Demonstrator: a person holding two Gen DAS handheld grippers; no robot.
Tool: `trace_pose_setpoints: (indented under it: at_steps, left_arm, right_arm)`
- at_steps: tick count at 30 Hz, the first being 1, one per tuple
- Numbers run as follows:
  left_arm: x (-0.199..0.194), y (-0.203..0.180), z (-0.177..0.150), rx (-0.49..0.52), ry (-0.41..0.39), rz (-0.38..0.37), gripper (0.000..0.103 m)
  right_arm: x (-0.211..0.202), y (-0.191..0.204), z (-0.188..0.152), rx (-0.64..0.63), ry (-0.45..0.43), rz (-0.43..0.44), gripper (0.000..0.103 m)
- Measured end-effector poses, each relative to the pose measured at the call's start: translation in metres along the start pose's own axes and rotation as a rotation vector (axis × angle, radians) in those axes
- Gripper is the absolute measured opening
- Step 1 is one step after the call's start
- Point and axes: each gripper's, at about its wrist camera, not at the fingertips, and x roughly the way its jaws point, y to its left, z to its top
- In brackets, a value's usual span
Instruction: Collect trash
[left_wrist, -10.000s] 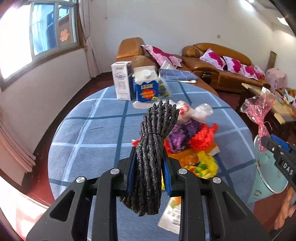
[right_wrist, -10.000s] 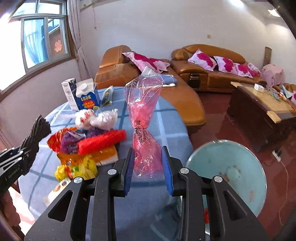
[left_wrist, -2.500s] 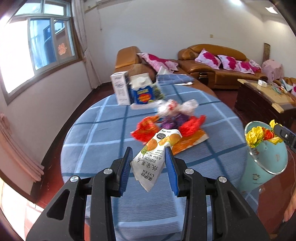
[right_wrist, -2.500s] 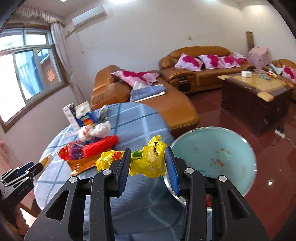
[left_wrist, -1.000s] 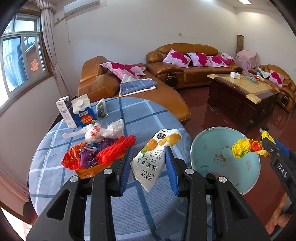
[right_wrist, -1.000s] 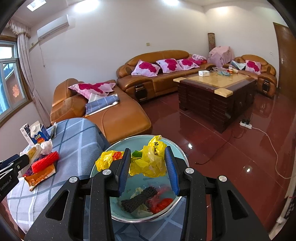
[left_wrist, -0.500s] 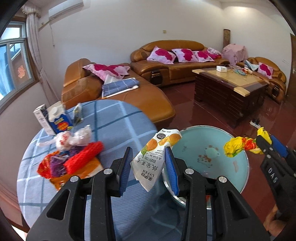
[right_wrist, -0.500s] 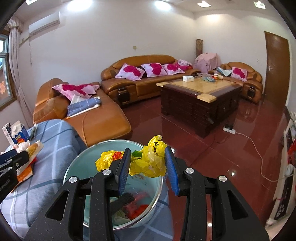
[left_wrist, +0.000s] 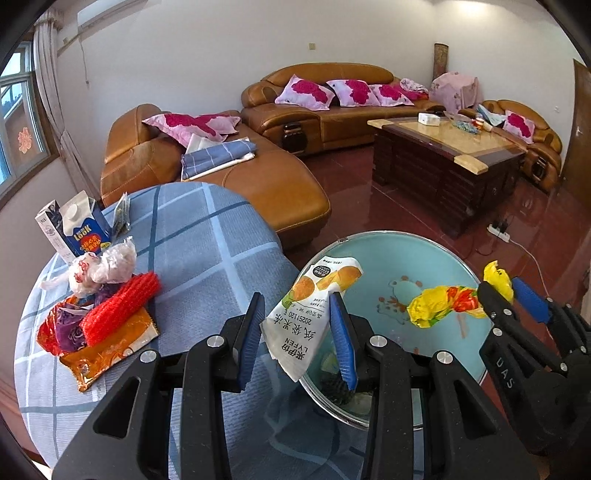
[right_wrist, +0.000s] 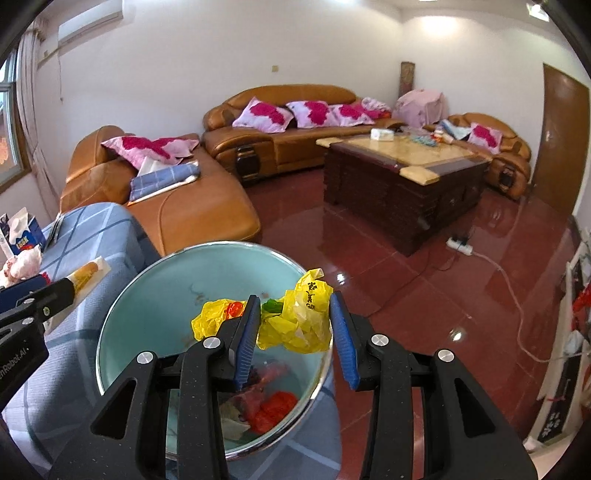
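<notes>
A: Left wrist view. Why is the left claw placed at the basin rim?

B: A white snack wrapper is pinched between its closed pads and is held over the rim so a release would likely drop it inside. More trash is left on the checked surface, beside the cartons.

A: Right wrist view. And the right claw?

B: A crumpled yellow bag is clamped in it, jaws narrowed onto the plastic, directly above the basin, where red scraps are already collected.
</notes>
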Motion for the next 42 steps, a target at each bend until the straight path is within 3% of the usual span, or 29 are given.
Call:
trace_pose_setpoints:
  at_steps: [5, 7, 10, 16, 22, 27, 33, 42]
  left_arm:
    - [0.005, -0.003, -0.003, 0.000, 0.017, -0.004, 0.036]
    - [0.006, -0.004, -0.003, 0.003, 0.019, -0.002, 0.036]
    - [0.007, -0.005, -0.003, 0.006, 0.024, -0.002, 0.036]
    - [0.007, -0.009, -0.001, 0.015, 0.020, 0.001, 0.036]
    - [0.008, -0.020, 0.002, 0.035, 0.020, -0.004, 0.039]
    - [0.010, -0.026, 0.001, 0.043, 0.031, -0.004, 0.055]
    - [-0.002, -0.026, 0.005, 0.049, -0.016, 0.020, 0.073]
    - [-0.020, -0.001, 0.002, -0.001, -0.045, 0.056, 0.078]
  right_arm:
    - [0.007, 0.000, -0.002, 0.011, 0.038, 0.053, 0.045]
    - [0.006, 0.001, 0.000, 0.015, 0.037, 0.069, 0.053]
    - [0.000, -0.001, 0.001, 0.023, 0.014, 0.071, 0.053]
    - [-0.017, -0.011, 0.006, 0.079, -0.056, 0.007, 0.053]
    - [-0.020, -0.027, 0.009, 0.148, -0.072, -0.043, 0.053]
    - [-0.021, -0.029, 0.009, 0.157, -0.071, -0.039, 0.055]
    - [-0.027, -0.032, 0.010, 0.173, -0.085, -0.043, 0.057]
    - [-0.035, -0.027, 0.010, 0.154, -0.099, -0.019, 0.058]
